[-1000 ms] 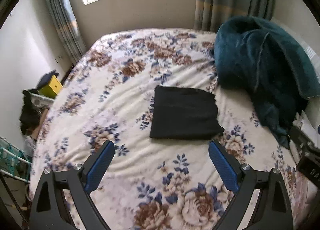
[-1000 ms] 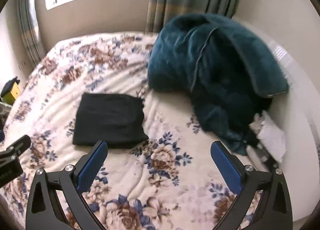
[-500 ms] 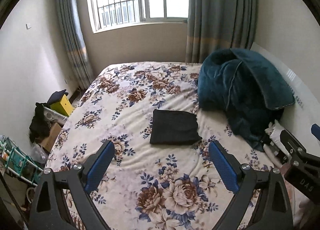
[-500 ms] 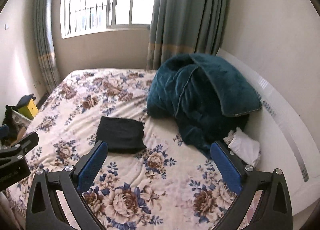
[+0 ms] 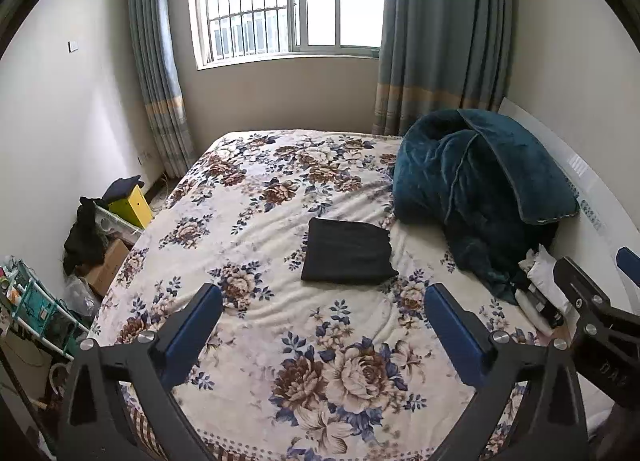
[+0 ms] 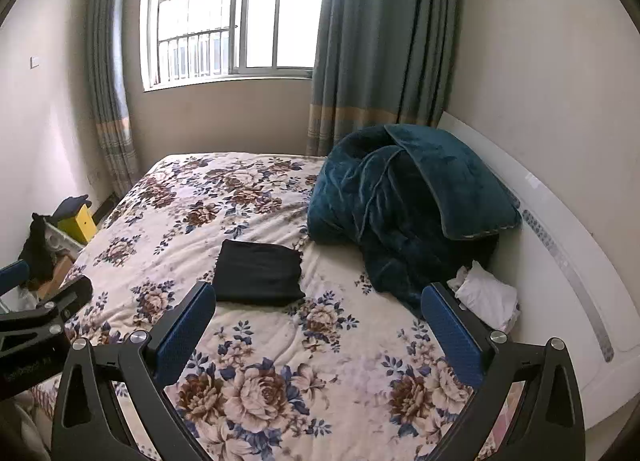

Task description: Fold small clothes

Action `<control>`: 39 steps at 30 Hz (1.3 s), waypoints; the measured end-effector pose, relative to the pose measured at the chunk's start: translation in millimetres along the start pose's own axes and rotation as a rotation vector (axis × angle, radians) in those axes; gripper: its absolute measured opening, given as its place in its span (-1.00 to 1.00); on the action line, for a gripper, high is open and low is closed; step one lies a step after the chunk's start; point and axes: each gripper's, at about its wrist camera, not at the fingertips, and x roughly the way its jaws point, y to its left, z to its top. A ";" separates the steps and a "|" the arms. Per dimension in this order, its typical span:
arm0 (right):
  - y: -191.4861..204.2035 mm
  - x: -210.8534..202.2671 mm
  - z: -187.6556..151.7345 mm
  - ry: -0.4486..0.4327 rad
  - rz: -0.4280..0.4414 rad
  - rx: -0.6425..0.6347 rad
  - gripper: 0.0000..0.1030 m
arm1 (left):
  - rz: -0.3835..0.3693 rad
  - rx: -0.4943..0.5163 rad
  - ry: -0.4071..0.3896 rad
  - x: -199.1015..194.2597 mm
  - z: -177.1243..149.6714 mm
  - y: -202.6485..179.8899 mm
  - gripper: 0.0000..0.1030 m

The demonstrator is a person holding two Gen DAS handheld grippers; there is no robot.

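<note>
Garment position: the black folded cloth rectangle (image 5: 347,257) lies flat on the floral-printed bed cover (image 5: 248,221), with square edges and no loose flap visible. This suggests the fold is complete and the piece rests where it can be left or collected.

Landmark for all places below: the black garment.

- The teal plush blanket (image 5: 472,189) is heaped just beside the garment, on its headboard side, apparently pushed aside to leave flat working surface.
- The white crumpled cloth (image 6: 486,293) sits beyond that blanket, well apart from the garment; it may be another item to fold.
- The left gripper (image 5: 322,315) hangs above the cover, short of the garment's near edge. Jaws stand wide apart and hold nothing.
- The right gripper (image 6: 318,315) is likewise short of the garment, jaws spread wide and empty.

Both tools being clear of the fabric is consistent with a released, finished fold.
</note>
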 end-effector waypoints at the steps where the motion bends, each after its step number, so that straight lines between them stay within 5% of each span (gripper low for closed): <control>1: 0.4 -0.5 0.5 -0.003 0.003 -0.003 1.00 | 0.003 -0.001 -0.005 -3.8 -1.3 -0.4 1.00; 39: 4.9 -6.3 11.6 -0.029 0.045 0.012 1.00 | 0.019 0.002 -0.061 -23.2 2.8 -0.3 1.00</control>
